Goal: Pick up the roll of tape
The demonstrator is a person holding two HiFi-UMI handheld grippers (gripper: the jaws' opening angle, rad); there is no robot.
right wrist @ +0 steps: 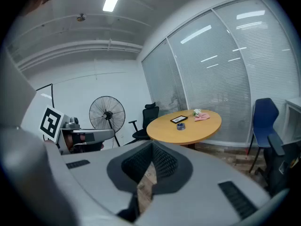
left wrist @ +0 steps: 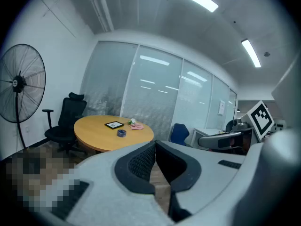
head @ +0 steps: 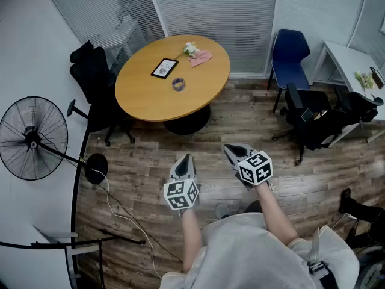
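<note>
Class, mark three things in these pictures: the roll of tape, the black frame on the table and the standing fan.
roll of tape [head: 178, 88], head view, on its near rim.
black frame [head: 164, 68], head view, middle of its pale face.
standing fan [head: 31, 139], head view, hub of its cage.

- counter [head: 144, 95]: smooth wood top, faint satin sheen.
- floor [head: 337, 173]: matt, grainy wood planks.
- left claw [head: 185, 157], right claw [head: 231, 149]: matt grey plastic shells; black ribbed pads [left wrist: 141, 161].
- fan [head: 33, 138]: black metal wire grille.
- cloth [head: 202, 57]: soft pink fabric.
- blinds [head: 210, 5]: matt pale slats.
- shirt [head: 252, 251]: light matt cloth.
</note>
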